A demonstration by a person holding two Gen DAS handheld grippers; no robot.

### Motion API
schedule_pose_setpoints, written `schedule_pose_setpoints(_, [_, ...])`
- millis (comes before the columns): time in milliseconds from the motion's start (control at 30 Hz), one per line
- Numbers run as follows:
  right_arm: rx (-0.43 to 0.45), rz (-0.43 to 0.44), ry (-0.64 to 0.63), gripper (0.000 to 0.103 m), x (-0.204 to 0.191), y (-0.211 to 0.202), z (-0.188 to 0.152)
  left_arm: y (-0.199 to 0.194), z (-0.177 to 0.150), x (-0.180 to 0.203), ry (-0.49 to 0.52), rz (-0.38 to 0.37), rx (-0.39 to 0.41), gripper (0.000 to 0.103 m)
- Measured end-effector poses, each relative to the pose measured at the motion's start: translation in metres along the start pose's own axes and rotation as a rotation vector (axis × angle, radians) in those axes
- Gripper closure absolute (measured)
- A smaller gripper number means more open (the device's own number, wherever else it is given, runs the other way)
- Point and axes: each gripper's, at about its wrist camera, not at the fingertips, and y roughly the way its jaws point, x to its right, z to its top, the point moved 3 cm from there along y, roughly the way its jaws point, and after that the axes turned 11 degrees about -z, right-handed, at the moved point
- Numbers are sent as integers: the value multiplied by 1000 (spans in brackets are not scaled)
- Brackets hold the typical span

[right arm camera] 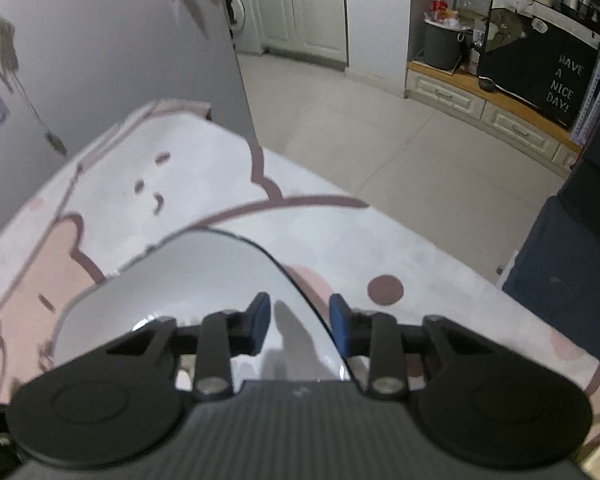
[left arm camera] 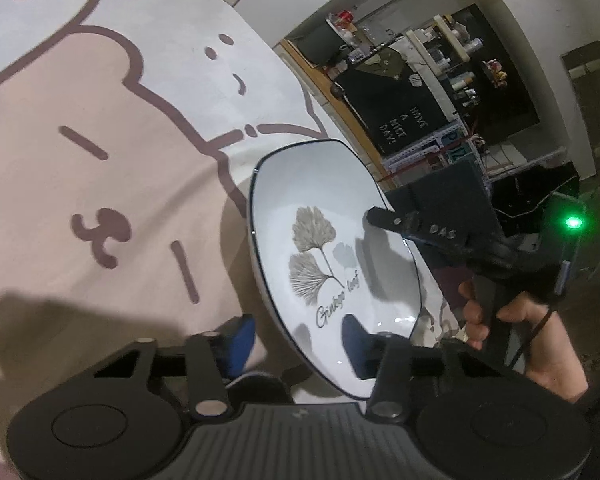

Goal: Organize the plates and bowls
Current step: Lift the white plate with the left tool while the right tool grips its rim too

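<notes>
Both tongs, left (left arm camera: 296, 344) and right (right arm camera: 298, 320), straddle the plate's (left arm camera: 332, 248) rim, narrowed but seemingly not clamped; next, squeeze and lift.

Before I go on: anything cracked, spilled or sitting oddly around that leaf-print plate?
No cracks or spills visible. The plate is tipped up rather than flat on the tablecloth, with the left gripper and right gripper straddling opposite rims.

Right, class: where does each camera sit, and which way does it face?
Left wrist: on the left gripper, facing across the plate; shows its pads, the right gripper and right hand.
Right wrist: on the right gripper, facing down at the plate's rim and tablecloth; shows its pads.
Shared: plate, tablecloth.
</notes>
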Motion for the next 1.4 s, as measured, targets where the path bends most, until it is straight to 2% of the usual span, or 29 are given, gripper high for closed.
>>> schedule_pose_setpoints(33, [1,-12,-11,73,-2,3,-1,2,1,0,-1,-4,-3,69])
schedule_pose_setpoints(67, [5,-20,-22,73,-2,4,-3,2,2,-1,1,6,-3,71])
schedule_pose_setpoints(267, [1,-19,-25,78,0,3,-8,4,11,0,23,46,12,71])
schedule_pose_setpoints(400, [-2,-22,-15,79,-2,-2,-17,-1,27,-8,38,78,80,71])
schedule_pose_setpoints(567, [-66,24,-13,79,-11,-11,-30,-7,49,-22,45,74,137,71])
schedule_pose_setpoints(633, [-90,51,-13,80,-15,-15,-36,-10,51,-26,47,75,141,76])
schedule_pose_setpoints(700, [-122,84,8,85,-17,-17,-40,-8,49,-33,38,72,105,86])
schedule_pose_setpoints(800, [-144,100,85,87,-14,-11,-37,-10,45,-37,65,80,101,95])
schedule_pose_setpoints(933, [-145,113,173,87,-13,6,-34,-9,49,-36,95,81,65,94])
schedule_pose_setpoints(1067, [-130,119,213,88,-12,8,-38,-5,60,-32,135,102,-13,94])
schedule_pose_setpoints(1267, [-122,150,269,89,-4,10,-47,1,75,-34,138,96,-120,93])
schedule_pose_setpoints(1367, [-117,170,285,90,-3,13,-48,6,82,-34,139,94,-145,93])
schedule_pose_setpoints(1400, [-115,181,291,90,0,12,-50,7,85,-33,157,108,-140,89])
